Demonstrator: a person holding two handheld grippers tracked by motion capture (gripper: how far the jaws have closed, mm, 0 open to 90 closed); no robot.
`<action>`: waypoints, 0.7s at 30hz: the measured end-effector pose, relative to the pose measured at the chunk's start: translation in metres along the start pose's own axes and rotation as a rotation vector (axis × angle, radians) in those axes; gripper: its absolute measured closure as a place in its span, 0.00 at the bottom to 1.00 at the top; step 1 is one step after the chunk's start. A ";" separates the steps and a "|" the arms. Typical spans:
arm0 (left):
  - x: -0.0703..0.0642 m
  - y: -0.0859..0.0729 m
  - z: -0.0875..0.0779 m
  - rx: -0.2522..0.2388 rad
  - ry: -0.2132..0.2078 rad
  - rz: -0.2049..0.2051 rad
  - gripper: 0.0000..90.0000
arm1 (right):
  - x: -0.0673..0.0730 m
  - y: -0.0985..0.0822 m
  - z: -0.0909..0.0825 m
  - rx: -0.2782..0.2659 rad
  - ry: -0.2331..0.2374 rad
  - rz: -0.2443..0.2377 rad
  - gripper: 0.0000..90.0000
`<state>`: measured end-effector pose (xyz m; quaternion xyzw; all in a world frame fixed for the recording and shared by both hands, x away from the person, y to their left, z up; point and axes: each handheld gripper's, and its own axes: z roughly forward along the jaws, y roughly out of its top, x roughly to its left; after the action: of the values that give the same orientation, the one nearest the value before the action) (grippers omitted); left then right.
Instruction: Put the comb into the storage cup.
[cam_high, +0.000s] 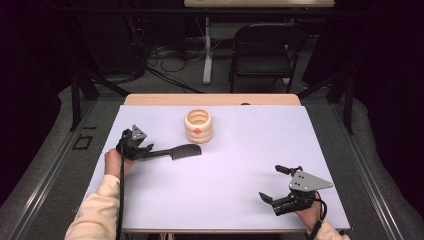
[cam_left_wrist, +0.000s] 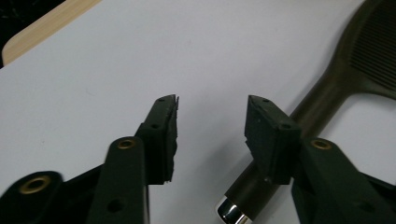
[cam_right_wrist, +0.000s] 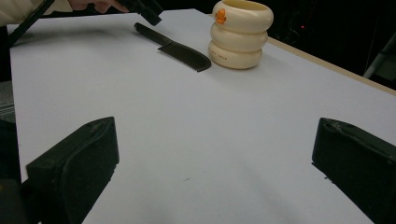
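Spatula is laid flat on the table, beside the cream holder; its handle is released beside the left gripper. Right gripper is spread wide, nothing grasped.

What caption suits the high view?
Left gripper open at the dark spatula's handle, beside a cream ringed holder; right gripper open.

A black spatula is laid flat on the white counter, its handle at the left gripper. A cream ringed pot is set just beyond its blade. The right gripper is held well apart, jaws spread.
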<state>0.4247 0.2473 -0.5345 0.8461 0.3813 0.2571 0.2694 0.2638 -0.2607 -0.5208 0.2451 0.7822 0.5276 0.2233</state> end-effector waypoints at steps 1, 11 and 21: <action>0.001 0.001 -0.002 -0.007 -0.011 0.006 0.51 | 0.000 0.000 0.000 0.002 0.001 0.002 0.00; -0.004 0.009 -0.007 0.010 -0.076 0.086 0.17 | 0.000 0.000 0.001 0.011 -0.002 0.006 0.00; -0.012 0.016 -0.017 0.025 -0.078 0.201 0.00 | 0.000 -0.001 0.002 0.014 -0.002 0.008 0.00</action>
<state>0.4149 0.2336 -0.5147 0.8927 0.2870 0.2449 0.2464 0.2653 -0.2598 -0.5222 0.2504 0.7846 0.5226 0.2203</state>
